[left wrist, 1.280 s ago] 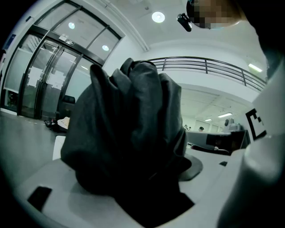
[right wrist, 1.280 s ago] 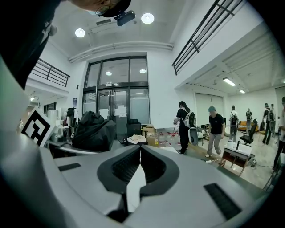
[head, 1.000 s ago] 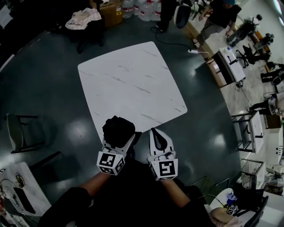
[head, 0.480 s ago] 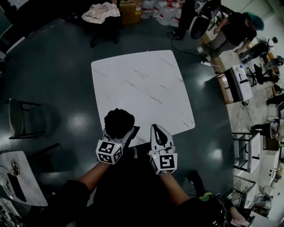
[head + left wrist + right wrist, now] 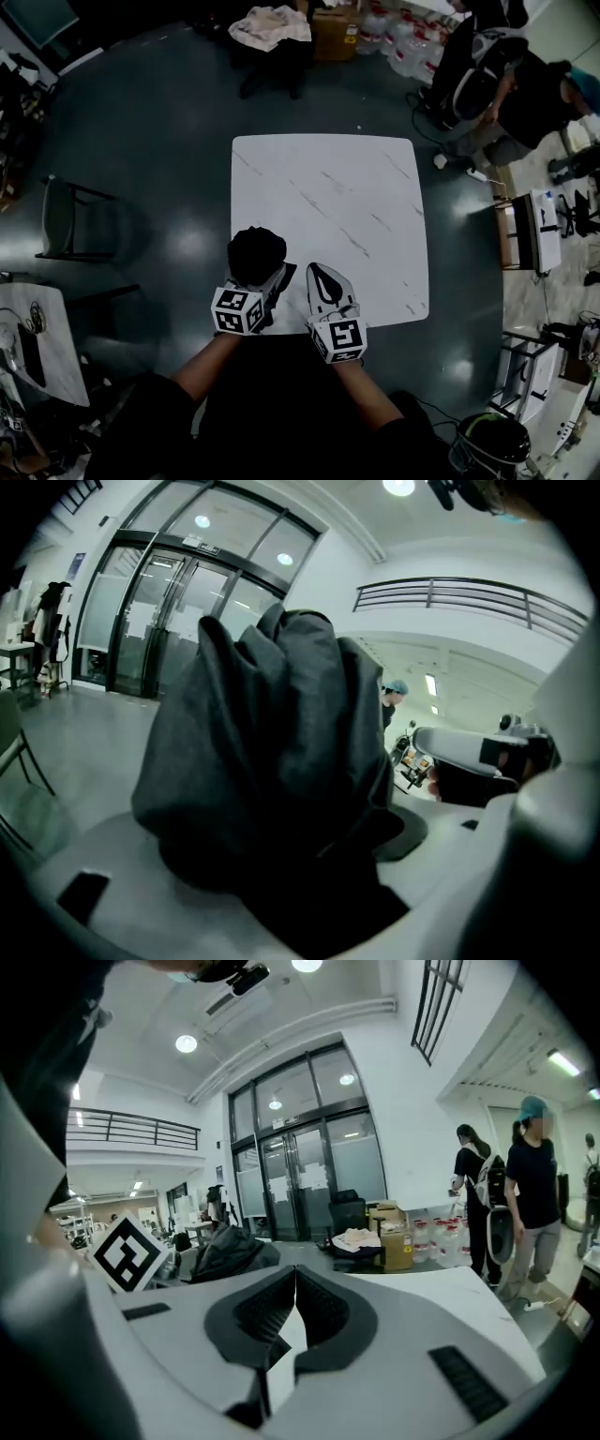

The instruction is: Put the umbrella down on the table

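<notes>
A folded black umbrella (image 5: 256, 254) stands up out of my left gripper (image 5: 260, 281), which is shut on it over the near left edge of the white marble table (image 5: 347, 187). In the left gripper view the umbrella (image 5: 267, 761) fills the middle and hides the jaw tips. My right gripper (image 5: 322, 278) is beside it to the right, shut with nothing between its pads (image 5: 298, 1302). The umbrella (image 5: 225, 1252) also shows at the left of the right gripper view.
A dark chair (image 5: 70, 220) stands left of the table. A chair draped with cloth (image 5: 272, 28), a cardboard box (image 5: 336, 21) and water bottles (image 5: 403, 47) are beyond it. People (image 5: 525, 98) stand at the far right. Another white table (image 5: 37, 347) is at the near left.
The head view has swung, so the table now sits squarer and more central. Both grippers keep their places side by side at the near edge, the left still holding the umbrella.
</notes>
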